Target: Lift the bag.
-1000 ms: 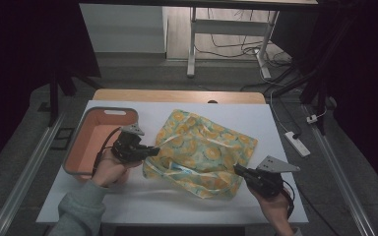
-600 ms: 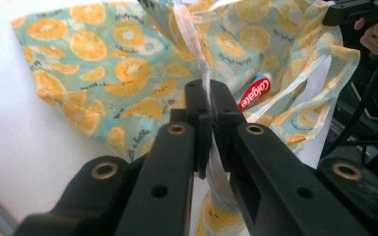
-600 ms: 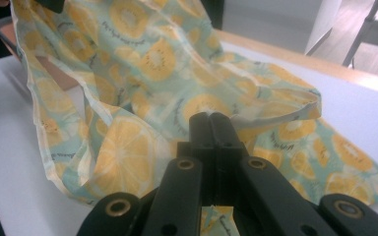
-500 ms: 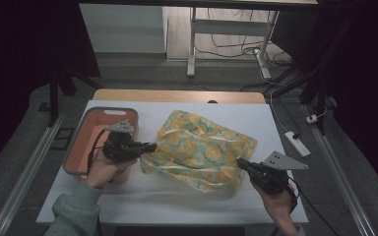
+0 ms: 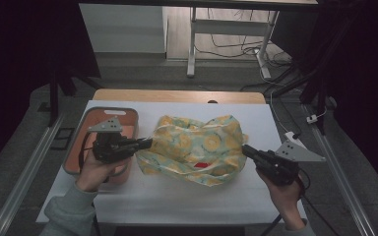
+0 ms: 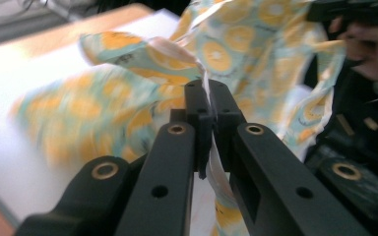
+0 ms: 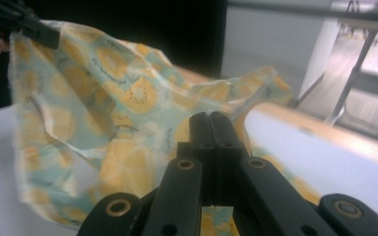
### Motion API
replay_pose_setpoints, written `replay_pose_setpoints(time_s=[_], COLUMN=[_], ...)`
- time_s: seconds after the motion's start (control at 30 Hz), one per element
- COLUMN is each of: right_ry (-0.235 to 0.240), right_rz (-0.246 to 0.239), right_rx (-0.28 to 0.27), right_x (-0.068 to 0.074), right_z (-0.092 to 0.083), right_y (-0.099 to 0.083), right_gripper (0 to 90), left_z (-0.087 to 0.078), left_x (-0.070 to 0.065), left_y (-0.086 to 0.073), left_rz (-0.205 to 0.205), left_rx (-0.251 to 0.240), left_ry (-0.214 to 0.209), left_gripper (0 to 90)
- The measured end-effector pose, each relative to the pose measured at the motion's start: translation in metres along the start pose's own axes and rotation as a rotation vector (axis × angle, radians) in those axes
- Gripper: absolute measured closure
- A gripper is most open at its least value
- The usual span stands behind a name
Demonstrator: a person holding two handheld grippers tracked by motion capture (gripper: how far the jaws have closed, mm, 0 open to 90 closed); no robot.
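Black jaws of the left gripper [image 6: 205,105] pinch a thin cloth edge; the right gripper [image 7: 210,129] is likewise clamped on the opposite edge. The cloth [image 5: 197,147], soft, yellow-and-teal and fruit-printed, hangs bunched and partly lifted over the white table [image 5: 177,196], beside a salmon tray [image 5: 130,115]. By appearance, folding is under way, the fold unfinished.

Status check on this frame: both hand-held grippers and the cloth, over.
Left hand-held gripper shut on patterned cloth, left edge. Right hand-held gripper shut on its right edge. Cloth bunched and partly lifted off the table. Orange tray sits left, nothing in the way.
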State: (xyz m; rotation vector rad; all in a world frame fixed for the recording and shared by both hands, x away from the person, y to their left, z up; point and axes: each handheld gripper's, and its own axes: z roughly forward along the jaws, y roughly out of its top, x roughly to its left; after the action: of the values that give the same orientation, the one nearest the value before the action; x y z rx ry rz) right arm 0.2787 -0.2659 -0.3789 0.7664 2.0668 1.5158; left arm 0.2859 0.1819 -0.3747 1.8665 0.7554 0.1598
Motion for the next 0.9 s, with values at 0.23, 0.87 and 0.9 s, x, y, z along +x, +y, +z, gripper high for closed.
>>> replay_pose_setpoints(time_s=[0.23, 0.87, 0.9], right_ry=[-0.021, -0.140, -0.139], right_rz=[-0.073, -0.126, -0.106], right_rx=[-0.110, -0.285, -0.274], right_x=[0.001, -0.013, -0.017], right_z=[-0.008, -0.021, -0.017], right_y=[0.049, 0.118, 0.116], right_gripper=[90.0, 90.0, 90.0], left_z=[-0.029, -0.056, -0.051], left_x=[-0.012, -0.018, -0.014], left_y=[0.019, 0.068, 0.068], left_rz=[0.042, 0.114, 0.100], left_rx=[-0.120, -0.283, -0.274], left_ry=[0.041, 0.103, 0.101], left_gripper=[88.9, 88.8, 88.8])
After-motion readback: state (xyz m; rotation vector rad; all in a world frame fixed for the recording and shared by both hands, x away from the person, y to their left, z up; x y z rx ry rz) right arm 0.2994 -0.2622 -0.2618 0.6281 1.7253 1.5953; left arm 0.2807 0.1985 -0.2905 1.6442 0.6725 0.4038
